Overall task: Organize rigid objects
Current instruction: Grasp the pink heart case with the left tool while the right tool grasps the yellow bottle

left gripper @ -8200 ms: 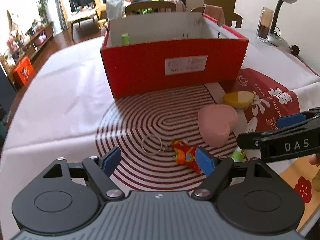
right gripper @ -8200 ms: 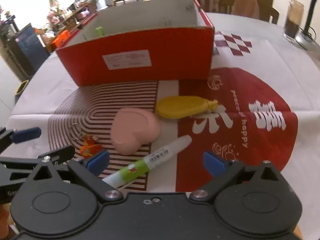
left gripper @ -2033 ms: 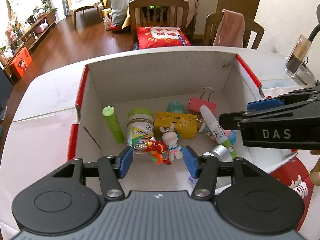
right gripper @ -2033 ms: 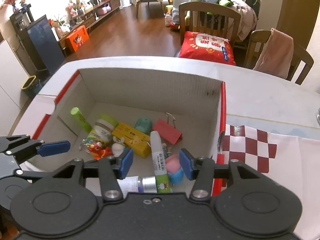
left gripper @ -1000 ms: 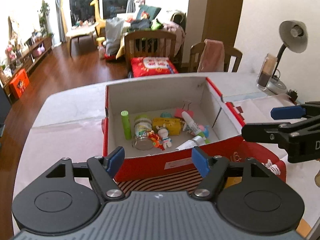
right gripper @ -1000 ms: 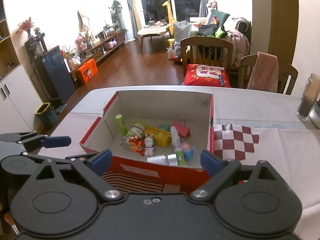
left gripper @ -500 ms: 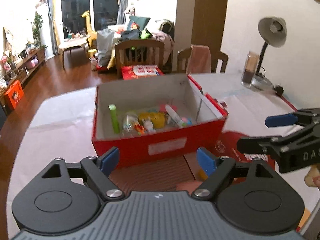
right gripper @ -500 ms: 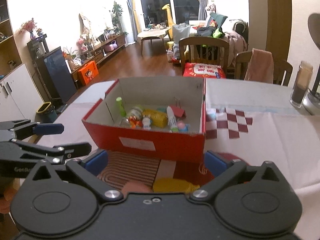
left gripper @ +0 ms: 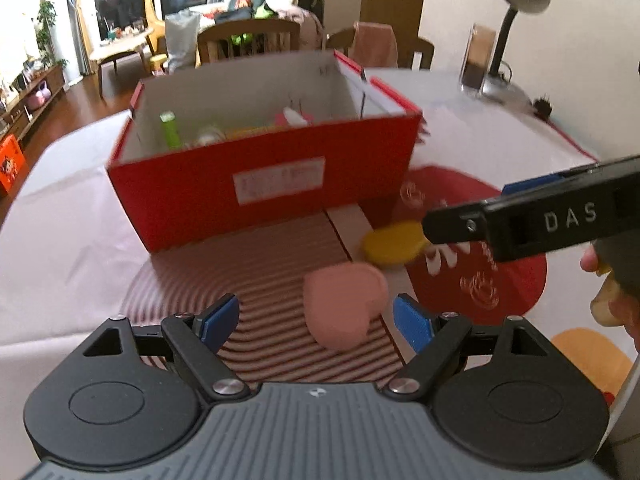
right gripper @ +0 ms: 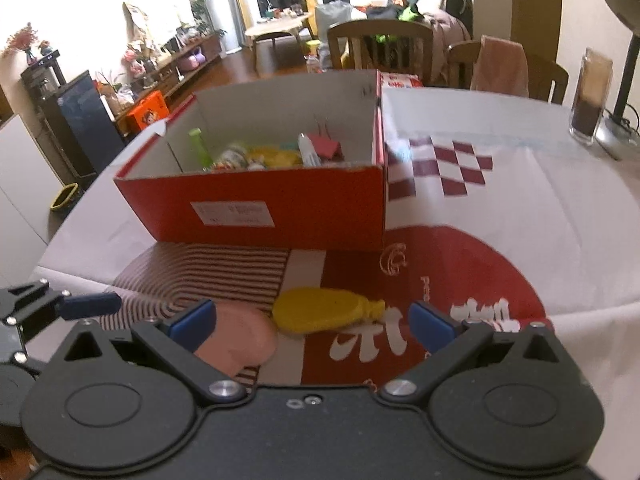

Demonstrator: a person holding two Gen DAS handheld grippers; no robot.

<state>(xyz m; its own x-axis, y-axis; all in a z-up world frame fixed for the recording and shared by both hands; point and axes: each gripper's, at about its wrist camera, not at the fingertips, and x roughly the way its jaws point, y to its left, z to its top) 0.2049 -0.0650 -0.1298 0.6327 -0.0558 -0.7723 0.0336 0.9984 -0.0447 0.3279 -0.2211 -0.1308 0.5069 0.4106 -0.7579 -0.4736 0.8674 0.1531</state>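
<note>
A: Where do the loose things lie?
B: The pink heart-shaped case [left gripper: 345, 305] and the yellow piece [right gripper: 320, 309] sit on the desk's patterned cloth [right gripper: 500, 200] in front of the red box [left gripper: 264, 184], the yellow one just right of the pink. The box holds a green tube [right gripper: 199, 148], a clip and other small items.
A: And the room?
B: Behind the box are wooden chairs [right gripper: 380, 46]; a desk lamp [left gripper: 516, 8] stands far right.
A: The hands?
B: Left hand-held gripper [left gripper: 316, 318] tilts down at the pink case, jaws spread and empty. Right hand-held gripper [right gripper: 314, 320] is spread wide, empty, over the yellow piece.
A: Changed?
B: A second ago both were higher, looking into the box; now they are low before it, and the jaws have just been opening
</note>
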